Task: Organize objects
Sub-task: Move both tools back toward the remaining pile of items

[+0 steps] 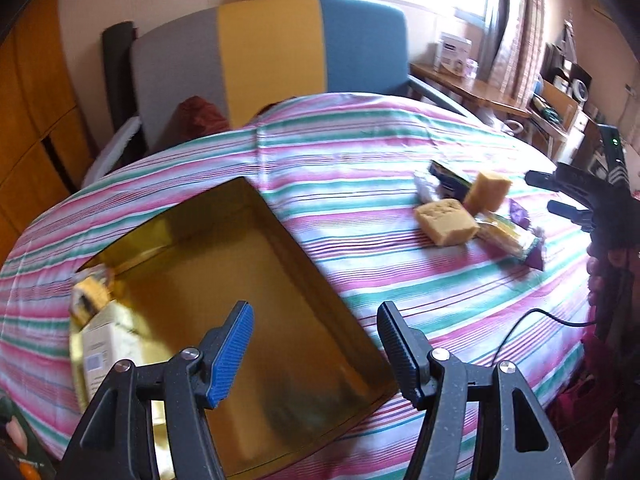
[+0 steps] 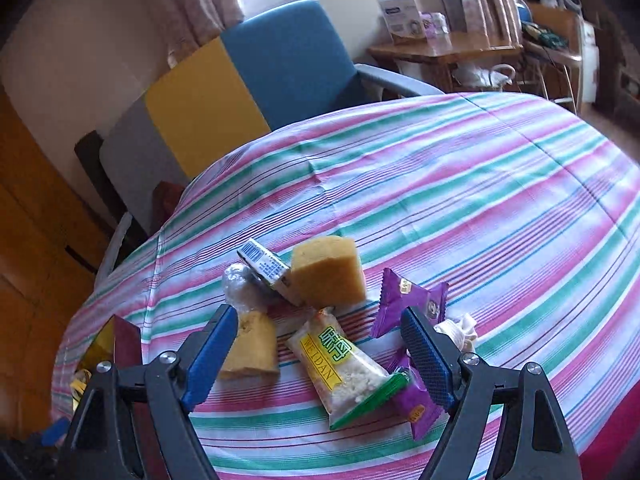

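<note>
A gold-lined box [image 1: 248, 280] lies on the striped cloth, holding a white carton [image 1: 104, 344] and a yellow-black packet [image 1: 90, 292] in its left corner. My left gripper [image 1: 315, 308] hangs open over the box with nothing between its fingers. To the right is a pile with two yellow sponges [image 2: 328, 276] [image 2: 252, 344], a small carton [image 2: 264, 268], purple packets [image 2: 412, 300] and a green-yellow snack packet [image 2: 344, 368]. My right gripper [image 2: 318, 316] is open just above the pile, the snack packet lying below the gap, untouched.
The striped cloth [image 1: 360, 152] covers the whole table. A grey, yellow and blue chair [image 1: 272, 52] stands behind it, and a wooden side table [image 1: 468, 84] at the back right. A black cable [image 1: 532, 320] trails over the cloth's right edge. A white cloth lump [image 2: 460, 332] sits beside the pile.
</note>
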Available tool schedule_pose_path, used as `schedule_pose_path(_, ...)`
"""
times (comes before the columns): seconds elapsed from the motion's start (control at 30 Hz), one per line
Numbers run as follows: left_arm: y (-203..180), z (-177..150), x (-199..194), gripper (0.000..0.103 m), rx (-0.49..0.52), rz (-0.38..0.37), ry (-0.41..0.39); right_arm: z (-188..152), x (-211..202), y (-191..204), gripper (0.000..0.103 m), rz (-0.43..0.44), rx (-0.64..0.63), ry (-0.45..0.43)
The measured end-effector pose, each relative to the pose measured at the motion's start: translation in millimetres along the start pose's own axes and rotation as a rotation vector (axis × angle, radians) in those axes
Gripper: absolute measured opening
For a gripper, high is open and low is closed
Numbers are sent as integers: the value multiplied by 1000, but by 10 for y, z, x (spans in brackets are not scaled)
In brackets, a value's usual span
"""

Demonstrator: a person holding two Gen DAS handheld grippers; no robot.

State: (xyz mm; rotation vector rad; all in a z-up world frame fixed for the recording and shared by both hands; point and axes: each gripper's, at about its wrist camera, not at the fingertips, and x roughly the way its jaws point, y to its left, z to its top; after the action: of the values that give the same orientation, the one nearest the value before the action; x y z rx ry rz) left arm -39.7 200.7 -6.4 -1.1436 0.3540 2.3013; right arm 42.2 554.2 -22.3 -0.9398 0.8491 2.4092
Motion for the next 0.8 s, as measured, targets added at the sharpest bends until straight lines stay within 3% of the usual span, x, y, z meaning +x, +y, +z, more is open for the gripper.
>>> schedule_pose_path(0.17, -297, 104, 182, 65, 30, -72, 37, -20, -36, -144, 84, 5, 84, -1)
schedule_pose_path(0.43, -711, 336, 584, 64, 23, -180, 128, -17, -34, -184, 84, 15, 109, 3)
schedule_pose_path(0.6, -914, 532, 933, 77, -32, -233, 191, -15, -19, -211, 84, 34, 122, 13)
schedule_pose_path(0.8, -1133, 763, 1308, 86, -56, -222, 221, -19, 20, -227, 85, 59, 135, 33)
